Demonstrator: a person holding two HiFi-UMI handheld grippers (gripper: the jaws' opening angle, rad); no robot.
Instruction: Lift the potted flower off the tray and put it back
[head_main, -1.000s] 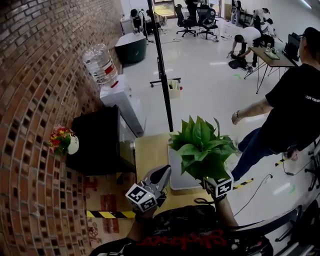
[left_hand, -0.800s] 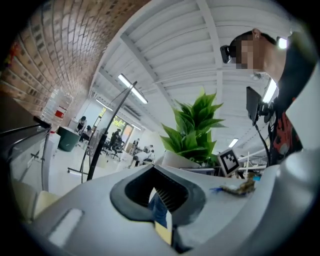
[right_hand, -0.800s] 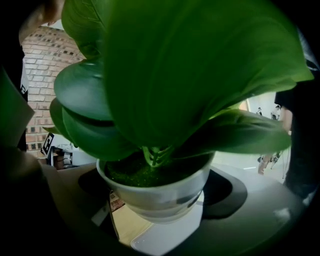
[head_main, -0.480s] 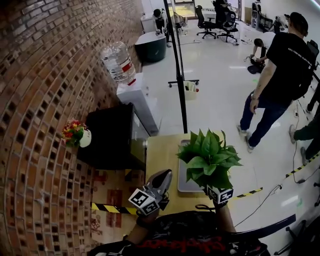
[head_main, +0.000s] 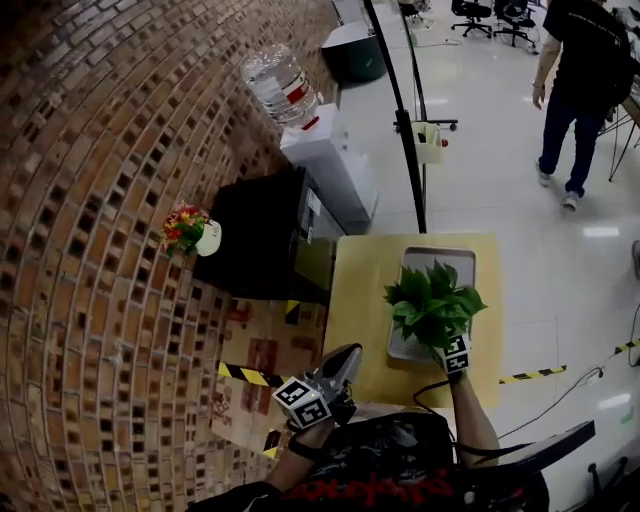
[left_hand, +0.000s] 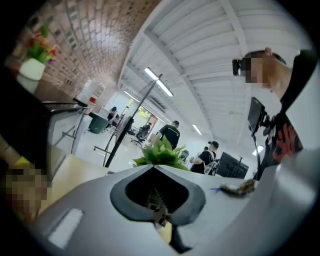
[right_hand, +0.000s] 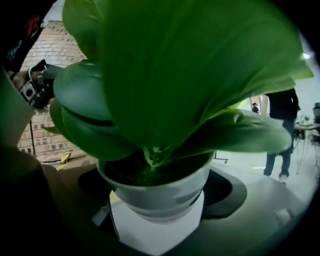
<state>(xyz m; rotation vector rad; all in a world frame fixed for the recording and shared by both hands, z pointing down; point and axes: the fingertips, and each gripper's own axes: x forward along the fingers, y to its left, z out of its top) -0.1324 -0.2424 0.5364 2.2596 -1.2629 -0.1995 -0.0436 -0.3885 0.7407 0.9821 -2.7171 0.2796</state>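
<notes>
Leafy green potted flower in glossy white pot, lower right over grey tray: likely light, top-heavy, slippery. Hold the pot wall. Jaws: right gripper clamped on pot; left gripper together, empty.

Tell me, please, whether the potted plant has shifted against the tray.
Yes: the potted plant, held by the right gripper, has come toward the tray's near end; its far half, covered earlier, is bare.

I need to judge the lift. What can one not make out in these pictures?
- Whether the pot stands on the tray or hangs above it: head view, the leaves cover it; right gripper view, pot and leaves fill the frame.
- Tray's near edge: head view, under leaves.
- Flowers in the vase: head view, too small.
</notes>
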